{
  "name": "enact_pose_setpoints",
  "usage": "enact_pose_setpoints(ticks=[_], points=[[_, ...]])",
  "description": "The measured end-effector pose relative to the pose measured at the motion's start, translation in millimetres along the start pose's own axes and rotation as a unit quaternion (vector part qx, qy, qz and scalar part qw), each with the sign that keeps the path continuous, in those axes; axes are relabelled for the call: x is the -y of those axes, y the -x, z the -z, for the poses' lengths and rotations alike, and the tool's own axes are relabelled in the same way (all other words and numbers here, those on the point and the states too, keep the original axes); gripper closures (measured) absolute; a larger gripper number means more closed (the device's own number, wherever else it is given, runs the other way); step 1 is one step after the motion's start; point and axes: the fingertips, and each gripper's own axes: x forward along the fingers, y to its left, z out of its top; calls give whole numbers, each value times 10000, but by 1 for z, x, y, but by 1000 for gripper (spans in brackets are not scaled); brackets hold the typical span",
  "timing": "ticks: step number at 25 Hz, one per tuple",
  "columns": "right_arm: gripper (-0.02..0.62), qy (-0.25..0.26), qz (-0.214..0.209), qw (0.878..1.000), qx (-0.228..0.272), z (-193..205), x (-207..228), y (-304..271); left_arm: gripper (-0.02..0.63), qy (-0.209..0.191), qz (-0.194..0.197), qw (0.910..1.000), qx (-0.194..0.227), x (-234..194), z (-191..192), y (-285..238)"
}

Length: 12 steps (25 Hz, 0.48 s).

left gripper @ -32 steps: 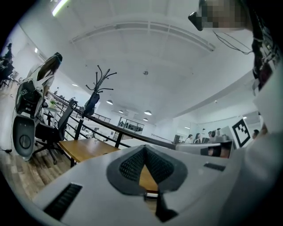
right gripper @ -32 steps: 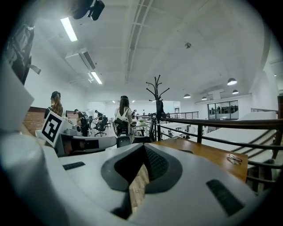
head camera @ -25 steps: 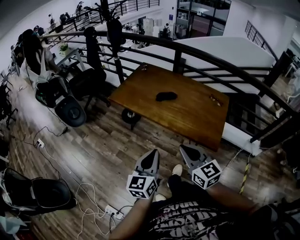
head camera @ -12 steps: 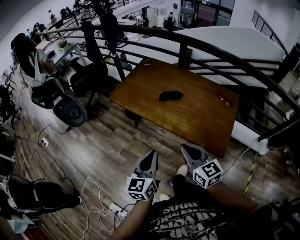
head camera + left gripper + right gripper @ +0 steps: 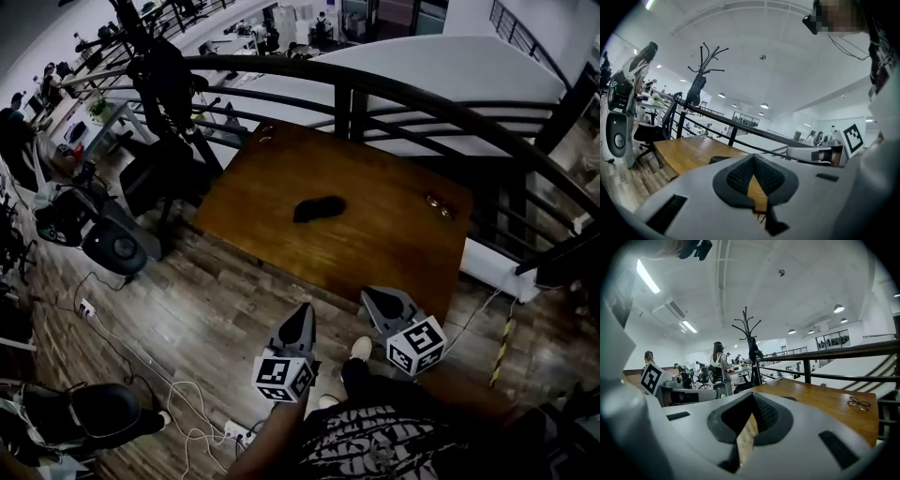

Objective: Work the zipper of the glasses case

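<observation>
Glasses case point(image 5: 319, 207): black, lying flat near the middle of the wooden table point(image 5: 375, 253), well apart from both grippers; zipper too small to make out.
Left gripper point(image 5: 305, 314): fingers pressed together, nothing between them; held over the floor planks, short of the table's near edge.
Right gripper point(image 5: 372, 298): fingers pressed together, nothing held; tip just at the near edge, toward the near right corner.
Glasses point(image 5: 437, 203): near the far right corner, well apart from the case.
Railing point(image 5: 412, 98): dark curved bars behind the far edge.
Left of the table: coat stand point(image 5: 159, 66), office chair point(image 5: 112, 244).
Floor: cables point(image 5: 178, 403) beside the person's shoes.
</observation>
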Motion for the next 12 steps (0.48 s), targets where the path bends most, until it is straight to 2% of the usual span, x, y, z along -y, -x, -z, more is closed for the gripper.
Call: enact_pose_setpoints(ticks=[3, 10, 12], points=[[603, -103, 63, 9999, -34, -7, 27, 14, 600, -113, 60, 9999, -11, 23, -11, -22], [603, 5, -153, 9998, 158, -49, 91, 16, 599, -243, -448, 9985, 199, 34, -49, -71], [603, 25, -173, 9997, 178, -53, 96, -6, 600, -267, -537, 9980, 212, 19, -53, -78]])
